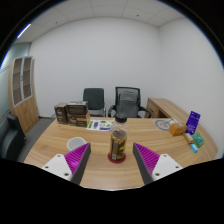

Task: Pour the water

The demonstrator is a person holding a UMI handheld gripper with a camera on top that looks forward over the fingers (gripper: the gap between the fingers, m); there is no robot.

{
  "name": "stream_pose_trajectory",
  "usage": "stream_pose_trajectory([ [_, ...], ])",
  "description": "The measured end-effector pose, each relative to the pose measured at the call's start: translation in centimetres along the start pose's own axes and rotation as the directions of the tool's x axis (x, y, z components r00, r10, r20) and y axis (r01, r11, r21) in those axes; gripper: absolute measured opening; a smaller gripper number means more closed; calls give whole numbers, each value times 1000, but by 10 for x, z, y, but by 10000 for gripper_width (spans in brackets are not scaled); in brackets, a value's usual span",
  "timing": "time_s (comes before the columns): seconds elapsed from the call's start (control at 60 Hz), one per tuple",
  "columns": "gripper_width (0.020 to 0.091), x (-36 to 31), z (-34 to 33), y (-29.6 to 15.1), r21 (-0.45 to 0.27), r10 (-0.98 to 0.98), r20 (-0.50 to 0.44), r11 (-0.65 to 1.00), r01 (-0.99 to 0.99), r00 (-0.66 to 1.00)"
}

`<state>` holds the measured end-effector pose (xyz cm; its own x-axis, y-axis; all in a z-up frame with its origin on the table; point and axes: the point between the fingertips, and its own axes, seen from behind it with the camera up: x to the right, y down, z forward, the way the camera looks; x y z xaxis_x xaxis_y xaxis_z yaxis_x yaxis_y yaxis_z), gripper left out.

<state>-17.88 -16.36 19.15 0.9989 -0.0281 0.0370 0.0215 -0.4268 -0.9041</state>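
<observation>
A wooden cabinet stands by the wall at the far left. On the long wooden table brown boxes sit near two office chairs. The gripper has its fingers spread wide, purple pads facing inward (nothing clamped). Between them, just ahead of the tips, a brown patterned cup stands upright on the table. Further right lie an orange object and a purple card.

The tool has two white fingers. Each finger bears a magenta, triangular pad on its inner face.
</observation>
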Motion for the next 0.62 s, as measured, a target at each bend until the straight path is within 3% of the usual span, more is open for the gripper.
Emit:
stream_pose_trajectory([
  [0.3,856,-28,-138,15,-32,-10,-49,999,9,999],
  [0.617,854,-29,-177,23,-32,-36,-81,999,34,996],
])
